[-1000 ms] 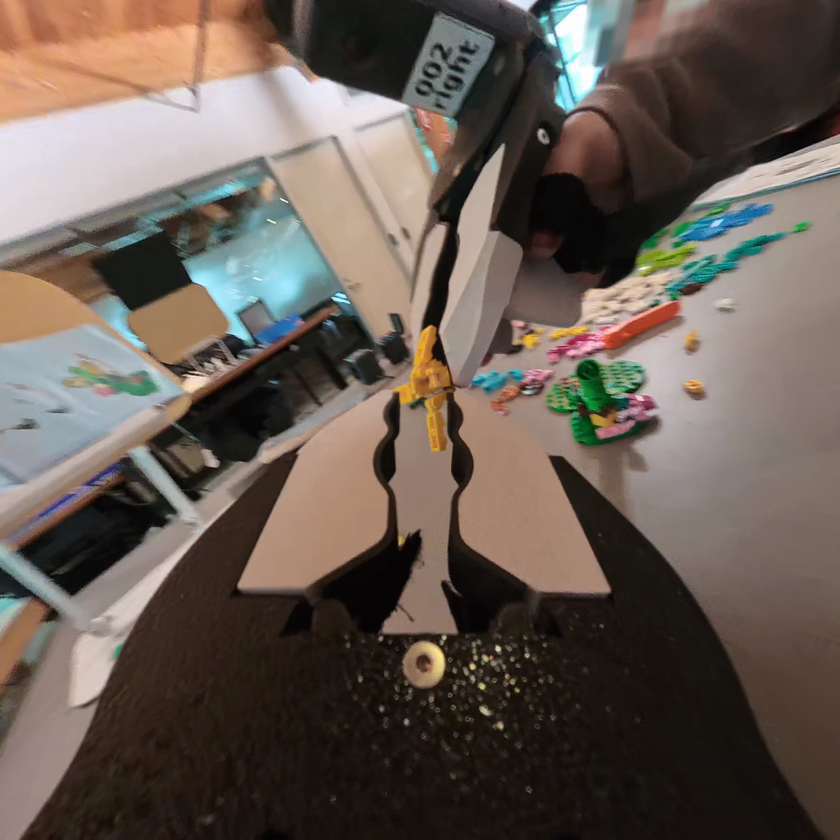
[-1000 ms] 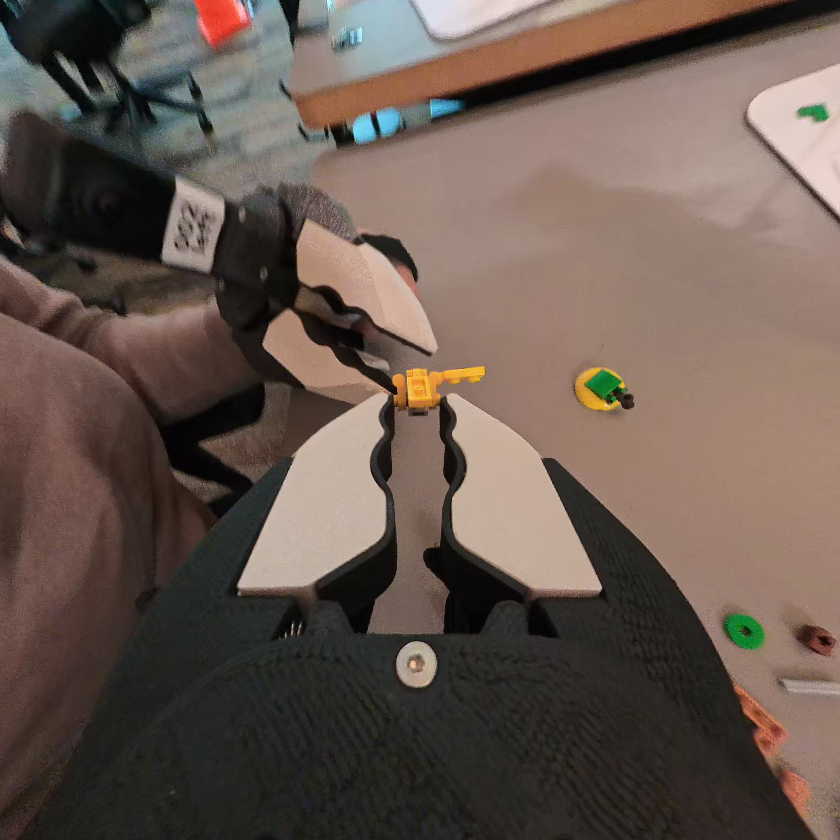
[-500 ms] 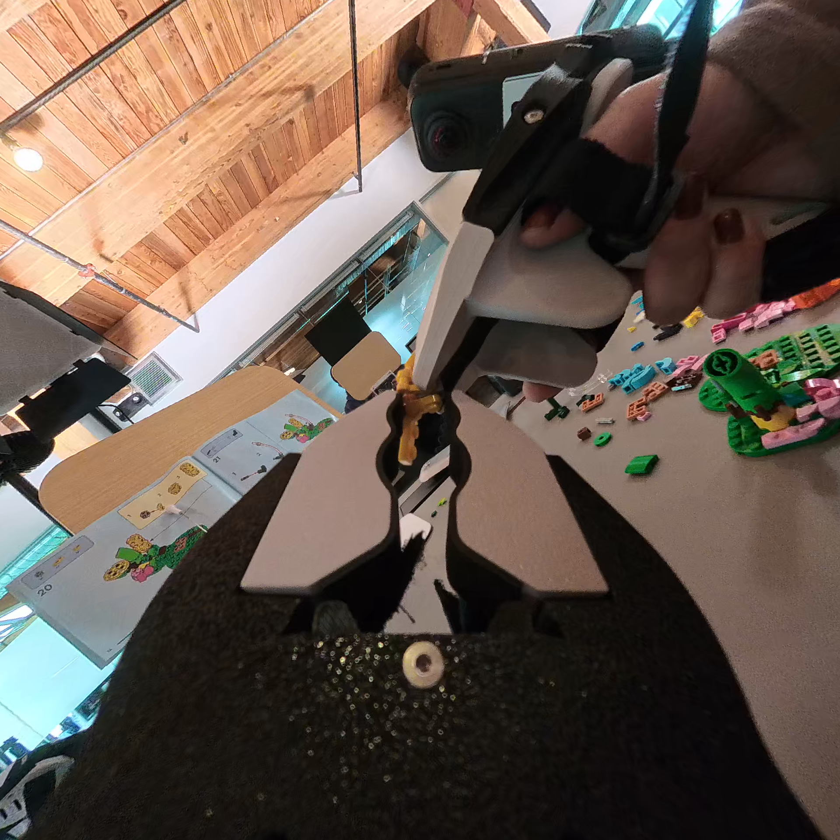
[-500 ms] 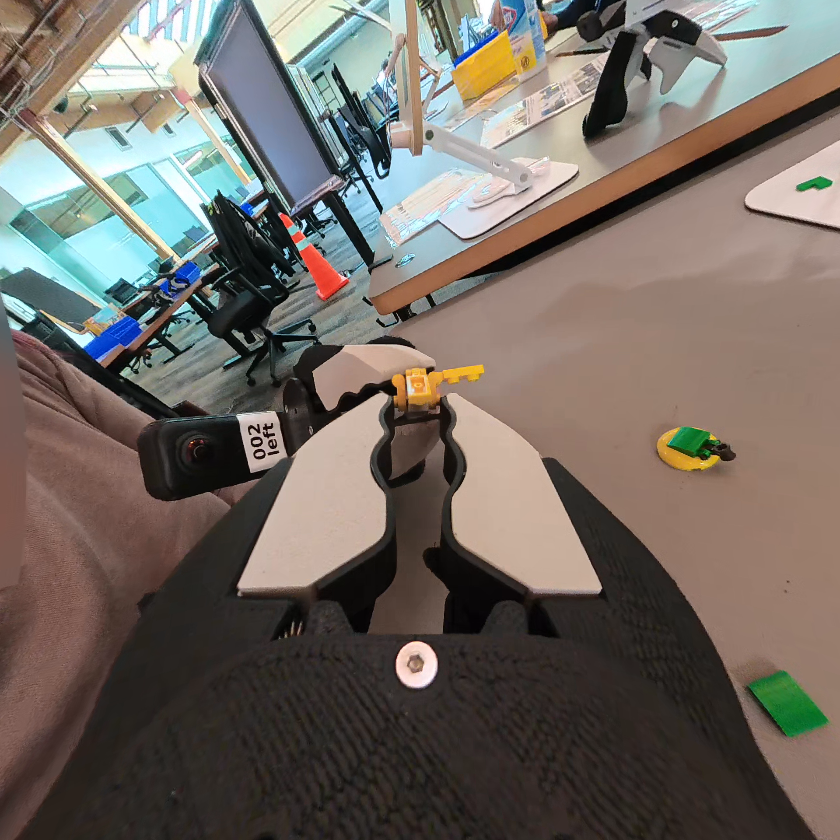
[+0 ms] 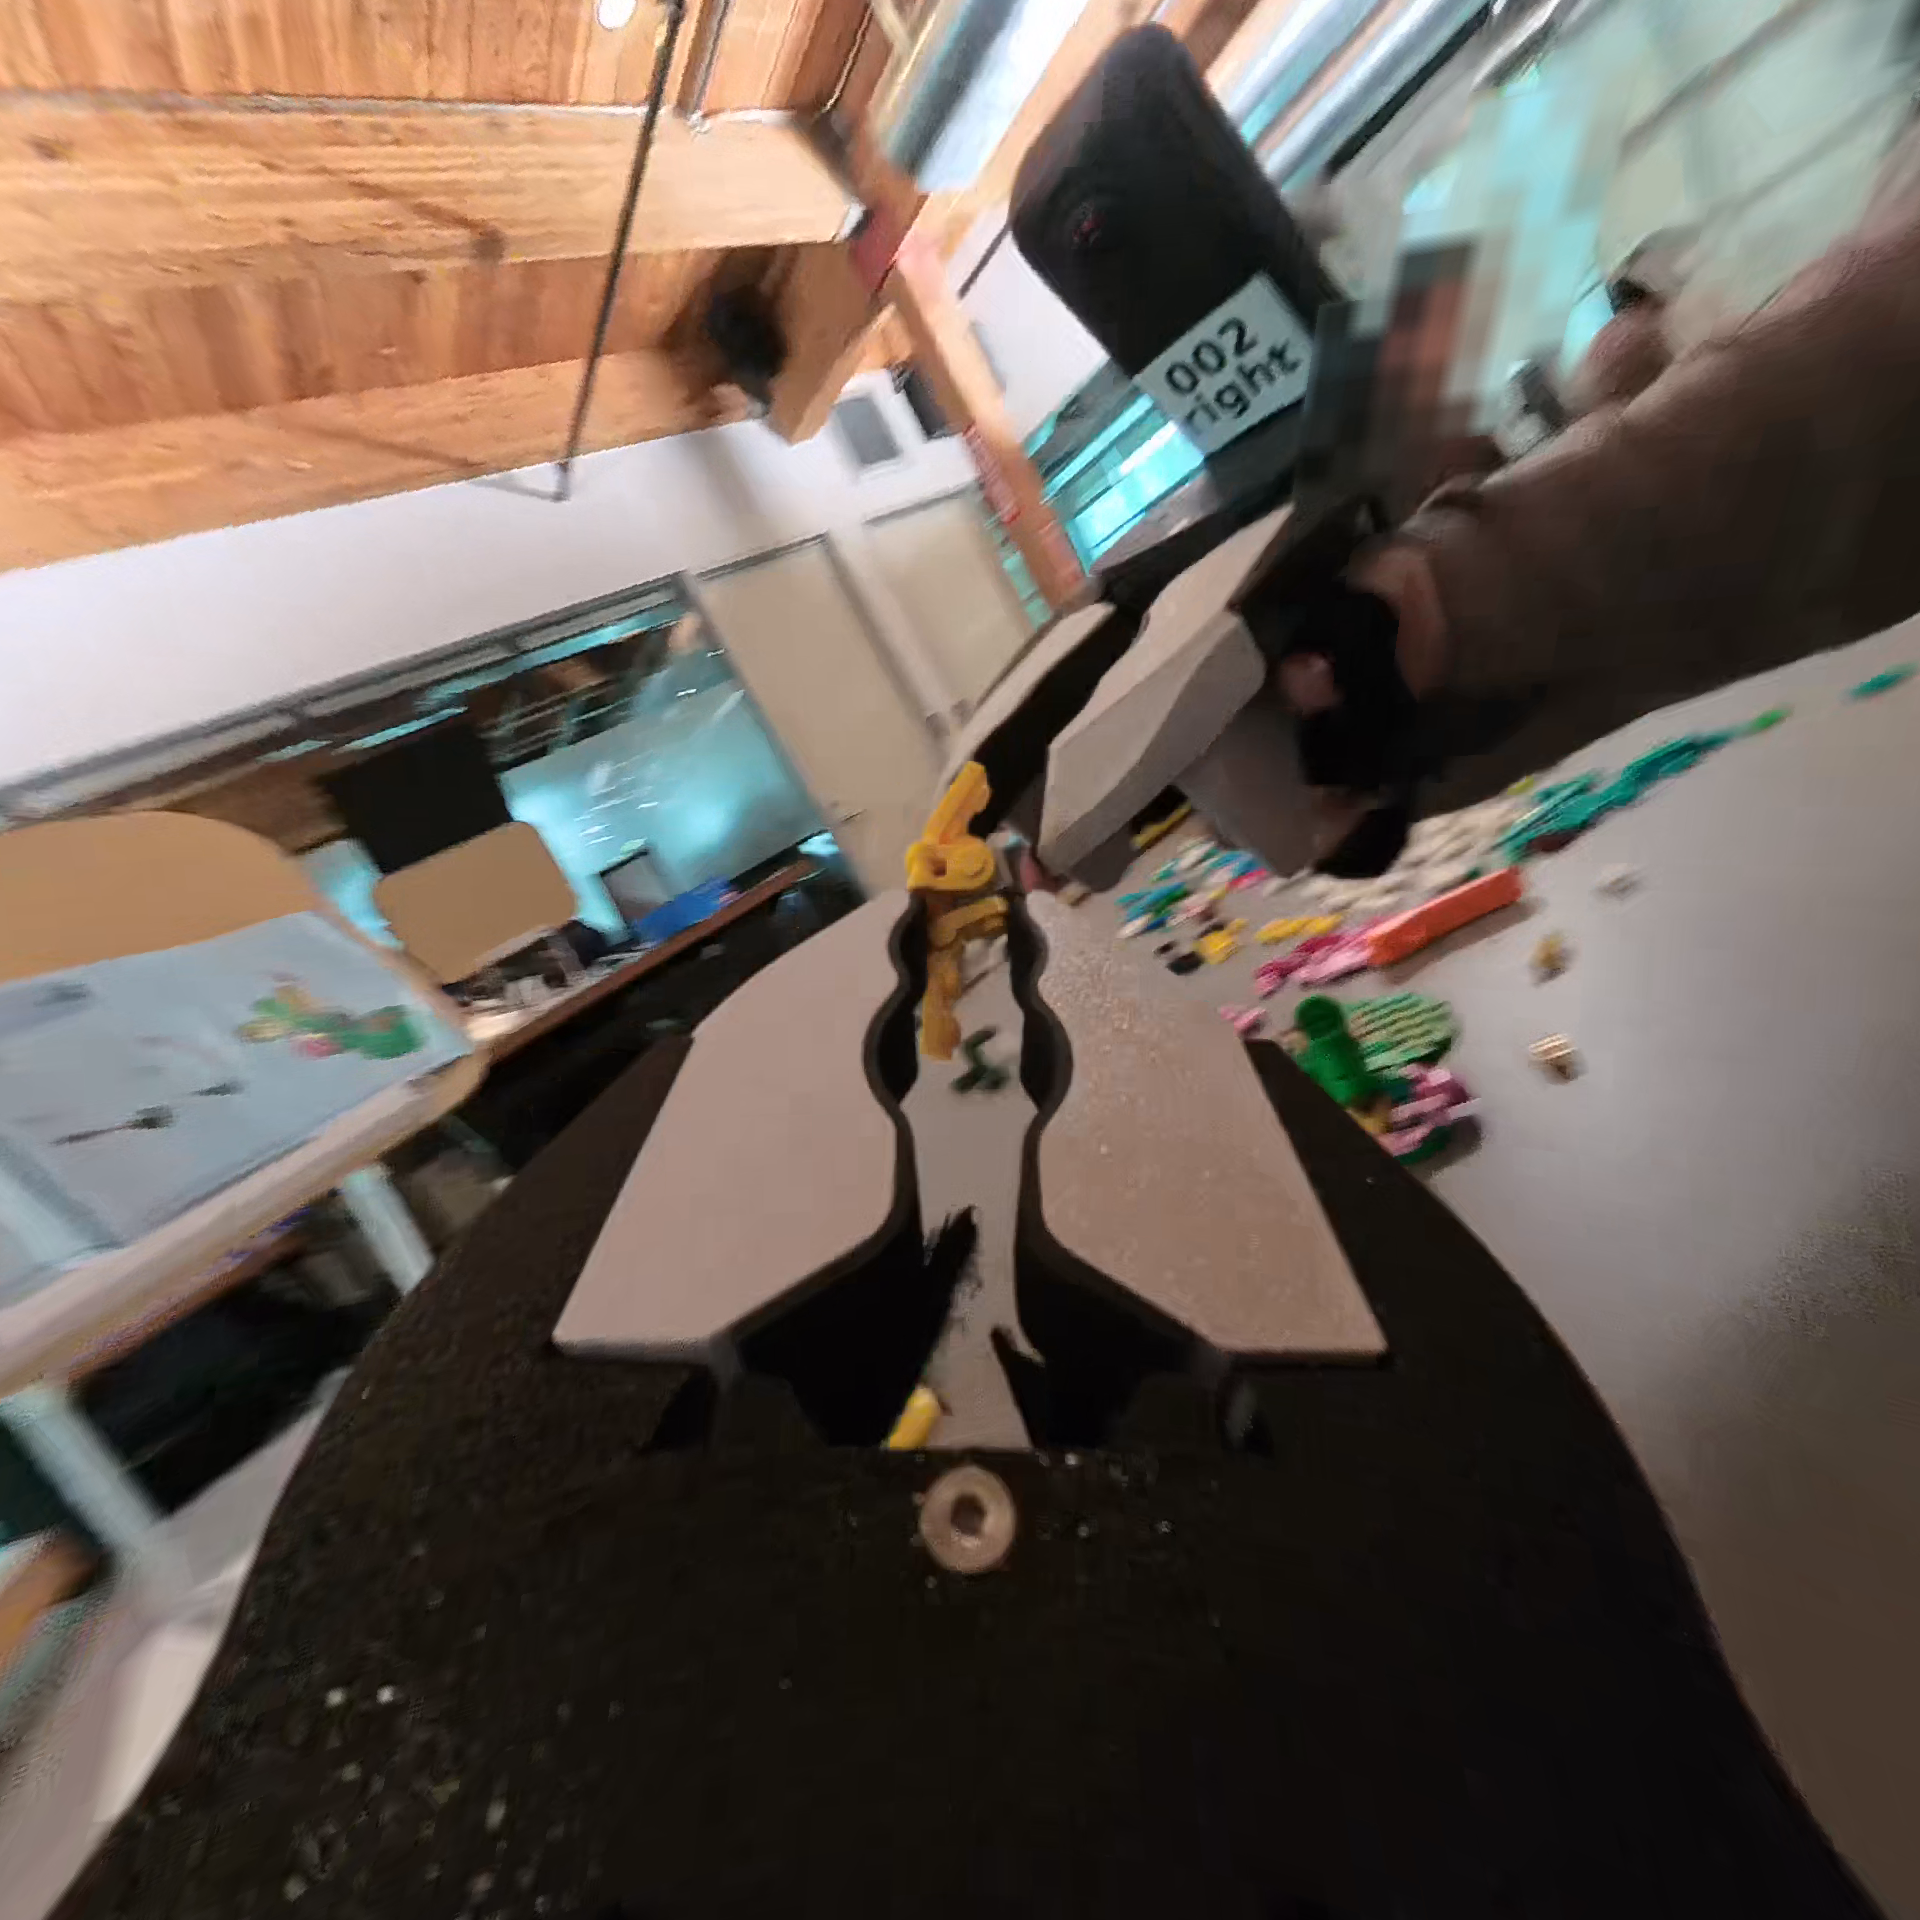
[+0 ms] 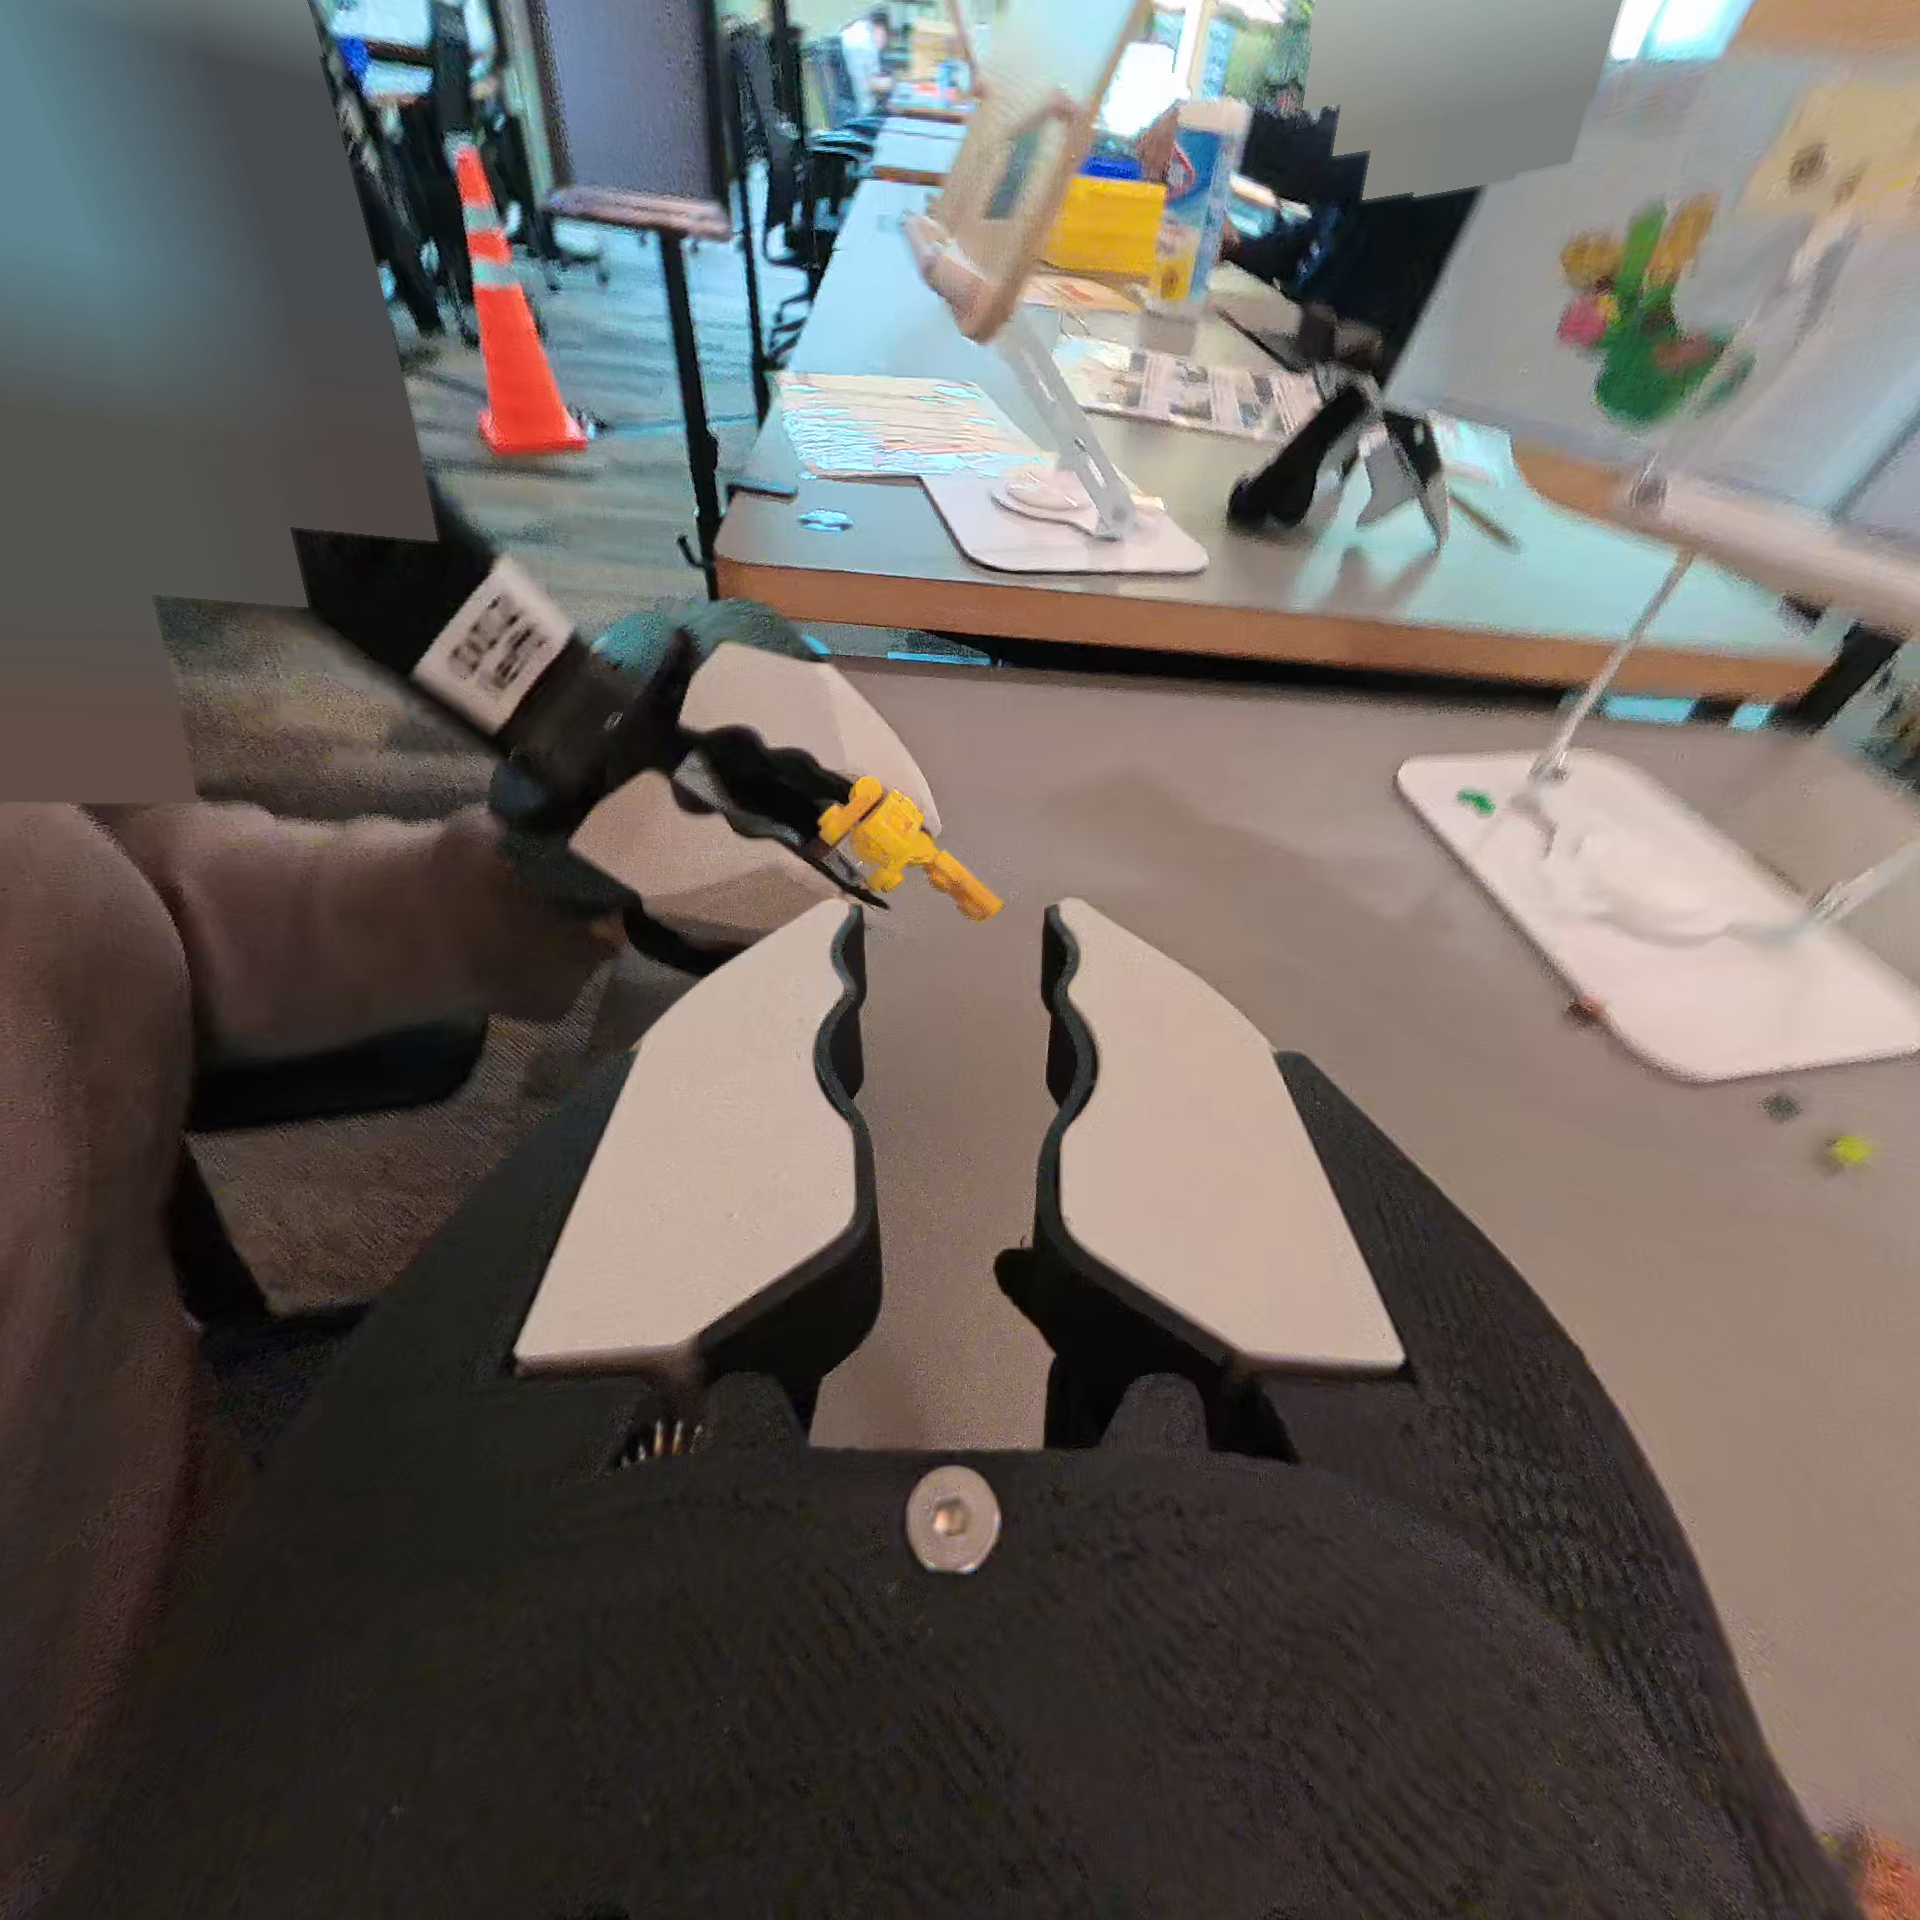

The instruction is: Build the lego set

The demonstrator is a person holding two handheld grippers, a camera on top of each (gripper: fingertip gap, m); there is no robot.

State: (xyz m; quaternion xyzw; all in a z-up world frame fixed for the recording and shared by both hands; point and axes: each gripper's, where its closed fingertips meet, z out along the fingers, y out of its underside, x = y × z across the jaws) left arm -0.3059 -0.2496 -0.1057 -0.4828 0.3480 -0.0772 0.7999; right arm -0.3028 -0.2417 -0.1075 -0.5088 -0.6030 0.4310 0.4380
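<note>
Grey table (image 5: 1662, 1195) carries scattered loose bricks (image 5: 1299, 945) and a green build (image 5: 1371, 1060).

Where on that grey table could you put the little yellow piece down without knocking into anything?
The grey table is bare ahead of the open right gripper, between it and the white stand base. The near right side in the left wrist view also looks bare. It is crowded by the loose bricks and green model. The left gripper holds the yellow piece.

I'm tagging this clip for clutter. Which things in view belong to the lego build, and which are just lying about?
In the job:
- yellow lego assembly, clamped in the left gripper
- right gripper, jaws open
- green lego model
- loose lego pieces
- instruction booklet

Lying about:
- traffic cone
- yellow box
</note>
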